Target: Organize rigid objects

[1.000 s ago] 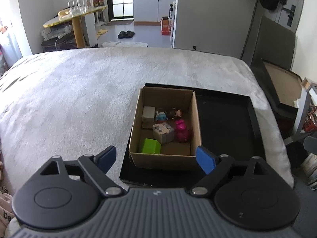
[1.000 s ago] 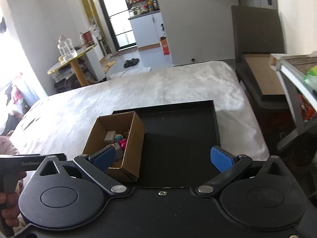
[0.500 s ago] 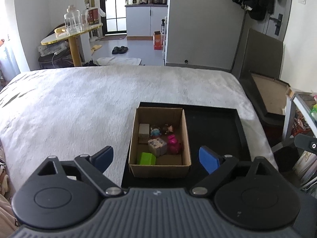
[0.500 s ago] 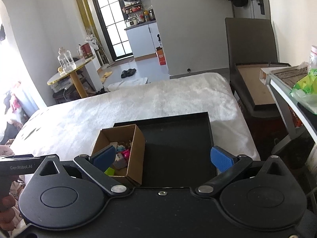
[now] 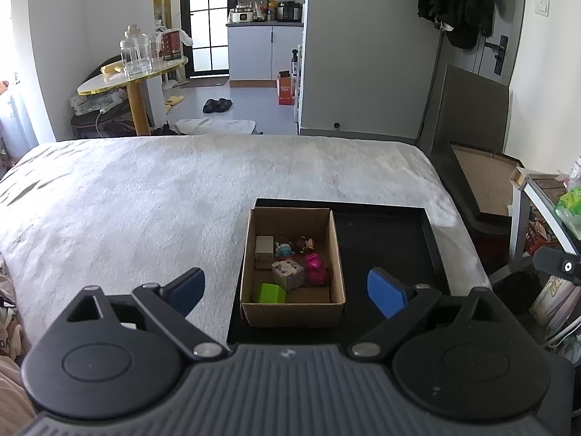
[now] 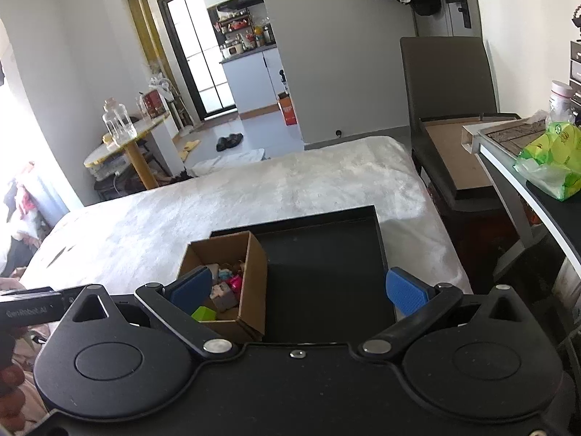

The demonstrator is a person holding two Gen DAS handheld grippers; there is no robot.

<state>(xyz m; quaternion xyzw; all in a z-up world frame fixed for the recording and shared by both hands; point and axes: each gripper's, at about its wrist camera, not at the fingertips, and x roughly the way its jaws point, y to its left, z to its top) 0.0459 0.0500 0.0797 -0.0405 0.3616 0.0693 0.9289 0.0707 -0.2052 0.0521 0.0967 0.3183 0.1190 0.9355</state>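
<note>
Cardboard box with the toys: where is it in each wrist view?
Left wrist: cardboard box sits low and centre, on the left part of the black tray.
Right wrist: cardboard box is lower left of centre, partly behind a finger.
Shared landmark: green block inside.

One legible text is found: "GenRobot.AI", printed in pale letters on a black bar [image 6: 27, 307] at the left edge of the right wrist view, beside a hand [image 6: 9, 381]. Printing can be made out on a red canister [image 5: 170, 45] on the round side table [image 5: 109, 81] and on an orange carton [image 5: 285, 89] on the floor, but neither can be read.
</note>
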